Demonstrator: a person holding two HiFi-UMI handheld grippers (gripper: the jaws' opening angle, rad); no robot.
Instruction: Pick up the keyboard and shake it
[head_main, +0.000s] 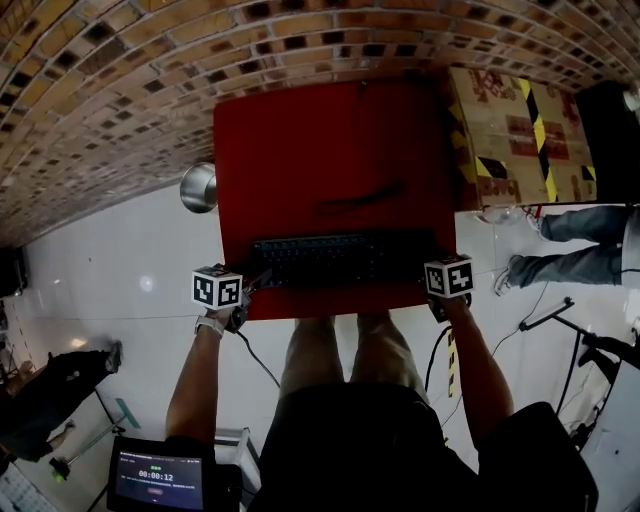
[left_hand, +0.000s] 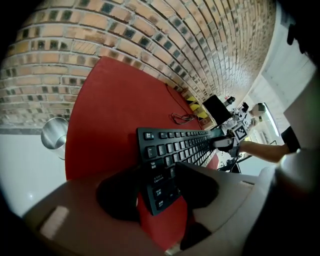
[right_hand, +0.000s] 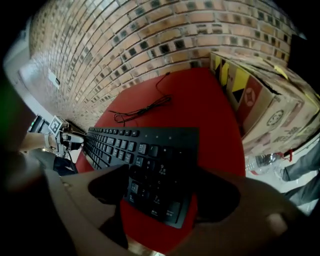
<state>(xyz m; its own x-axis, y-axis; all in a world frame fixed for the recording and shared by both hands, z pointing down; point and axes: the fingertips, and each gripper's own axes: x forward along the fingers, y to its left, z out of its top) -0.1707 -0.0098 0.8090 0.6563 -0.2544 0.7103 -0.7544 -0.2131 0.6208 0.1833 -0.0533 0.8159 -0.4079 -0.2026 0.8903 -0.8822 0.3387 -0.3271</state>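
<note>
Left tongs (left_hand: 157, 186) clamping keyboard (left_hand: 176, 146), right tongs (right_hand: 162, 192) astride

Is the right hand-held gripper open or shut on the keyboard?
Open. Jaws of the right hand-held gripper stand wide apart, the keyboard end between them.

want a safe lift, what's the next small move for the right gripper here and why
Probably close the right gripper on the black plastic keyboard: its fingers stand apart around that end, while the left gripper looks clamped on the other.
</note>
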